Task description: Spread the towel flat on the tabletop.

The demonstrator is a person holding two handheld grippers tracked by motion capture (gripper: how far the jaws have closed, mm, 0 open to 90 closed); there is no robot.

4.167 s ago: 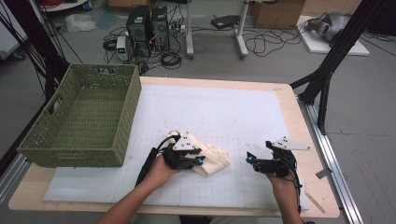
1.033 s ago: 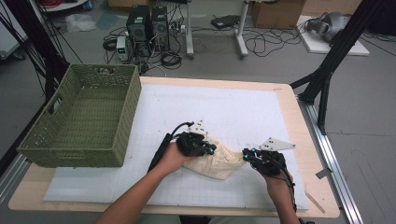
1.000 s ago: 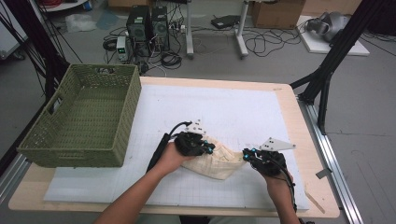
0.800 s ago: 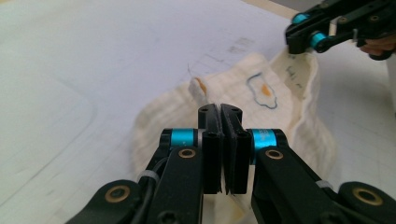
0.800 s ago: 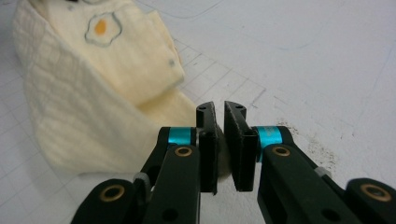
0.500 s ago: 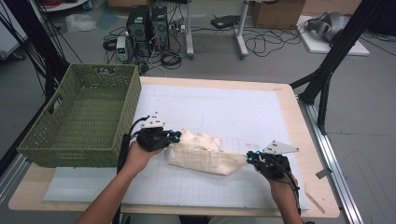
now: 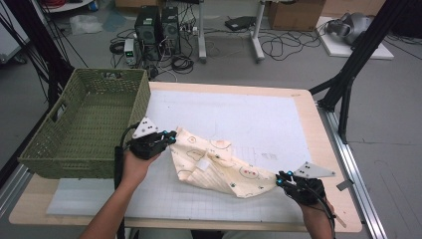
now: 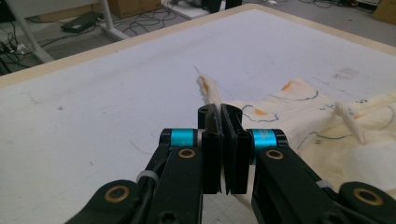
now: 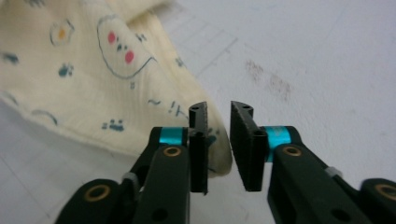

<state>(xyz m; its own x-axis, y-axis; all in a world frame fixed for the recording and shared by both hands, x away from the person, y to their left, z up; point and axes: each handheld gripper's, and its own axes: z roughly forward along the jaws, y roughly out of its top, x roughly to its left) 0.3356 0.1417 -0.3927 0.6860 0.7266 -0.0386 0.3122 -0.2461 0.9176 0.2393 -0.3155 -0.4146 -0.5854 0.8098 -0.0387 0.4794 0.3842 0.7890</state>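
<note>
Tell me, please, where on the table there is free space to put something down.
The mat is bare behind the cloth up to the far edge, and also at the near left, below the basket. It is crowded along the band from the left gripper across the cloth to the right gripper.

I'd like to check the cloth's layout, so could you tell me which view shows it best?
The high view: the whole cloth stretches between both grippers. The left gripper view shows one pinched edge; the right gripper view shows a printed corner by the open jaws.
</note>
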